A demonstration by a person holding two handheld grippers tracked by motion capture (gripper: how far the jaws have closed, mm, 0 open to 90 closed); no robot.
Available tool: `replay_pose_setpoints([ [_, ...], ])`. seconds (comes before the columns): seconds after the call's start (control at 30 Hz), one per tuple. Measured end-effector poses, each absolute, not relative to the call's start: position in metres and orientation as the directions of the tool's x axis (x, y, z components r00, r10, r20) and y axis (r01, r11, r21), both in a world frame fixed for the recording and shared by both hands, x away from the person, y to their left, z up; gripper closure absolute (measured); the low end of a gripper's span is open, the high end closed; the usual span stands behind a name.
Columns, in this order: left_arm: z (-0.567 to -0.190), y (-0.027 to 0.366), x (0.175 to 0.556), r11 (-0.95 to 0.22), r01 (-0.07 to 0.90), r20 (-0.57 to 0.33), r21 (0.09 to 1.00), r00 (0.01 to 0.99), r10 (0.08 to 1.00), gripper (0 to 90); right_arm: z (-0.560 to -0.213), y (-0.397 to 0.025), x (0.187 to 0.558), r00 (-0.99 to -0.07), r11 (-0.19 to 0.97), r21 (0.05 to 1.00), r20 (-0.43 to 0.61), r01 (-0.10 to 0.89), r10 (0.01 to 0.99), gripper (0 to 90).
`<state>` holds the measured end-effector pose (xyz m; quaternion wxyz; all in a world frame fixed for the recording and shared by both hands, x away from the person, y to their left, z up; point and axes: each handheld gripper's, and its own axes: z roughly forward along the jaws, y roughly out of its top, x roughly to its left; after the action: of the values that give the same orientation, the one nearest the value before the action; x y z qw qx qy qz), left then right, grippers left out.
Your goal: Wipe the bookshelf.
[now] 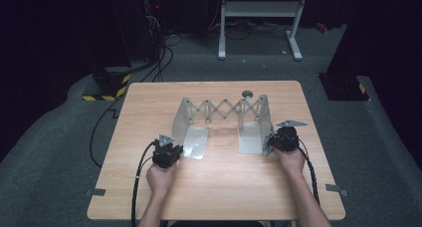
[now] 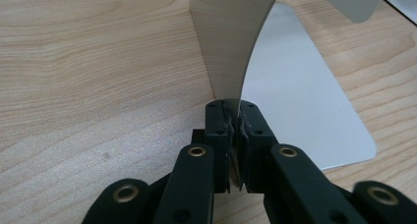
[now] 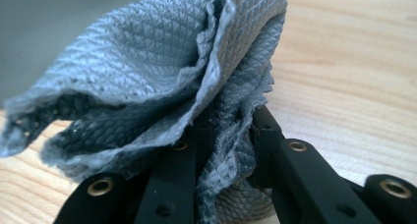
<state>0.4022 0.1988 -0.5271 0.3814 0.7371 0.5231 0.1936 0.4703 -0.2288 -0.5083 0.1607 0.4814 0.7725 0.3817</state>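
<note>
A metal extending rack [image 1: 224,109] with scissor links stands mid-table, an upright plate and a flat foot at each end. My left gripper [image 1: 175,151] is at its left end. In the left gripper view, that gripper [image 2: 235,122] is shut on the lower edge of the left upright plate [image 2: 228,42], beside the flat foot [image 2: 300,101]. My right gripper [image 1: 272,142] sits against the rack's right end. It [image 3: 228,123] is shut on a crumpled grey textured cloth [image 3: 162,71]. The cloth hides whatever lies beyond it.
A small dark round object [image 1: 247,93] lies on the wooden table [image 1: 149,197] behind the rack. Grey tape tabs [image 1: 95,192] mark the table's front corners. On the floor beyond are cables and a white desk frame [image 1: 259,10].
</note>
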Motion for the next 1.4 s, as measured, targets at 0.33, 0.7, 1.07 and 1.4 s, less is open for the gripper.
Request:
replay_pose_setpoints([
  [0.33,-0.527,0.199,0.402,-0.162,0.624,-0.113,0.765,0.377,0.919,84.3,-0.515,-0.230,0.476,-0.478,0.244,0.731,0.127,0.637,0.869,77.2],
  [0.7,-0.527,0.199,0.402,-0.161,0.624,-0.115,0.765,0.378,0.919,84.3,-0.469,-0.233,0.468,-0.502,0.247,0.796,0.081,0.553,0.861,77.1],
  [1.07,-0.527,0.199,0.402,-0.162,0.624,-0.113,0.765,0.377,0.919,84.2,-0.429,-0.234,0.459,-0.520,0.245,0.852,0.037,0.462,0.854,77.1],
  [1.4,-0.527,0.199,0.402,-0.160,0.625,-0.116,0.764,0.378,0.919,84.3,-0.408,-0.233,0.465,-0.521,0.245,0.874,0.011,0.419,0.853,77.1],
])
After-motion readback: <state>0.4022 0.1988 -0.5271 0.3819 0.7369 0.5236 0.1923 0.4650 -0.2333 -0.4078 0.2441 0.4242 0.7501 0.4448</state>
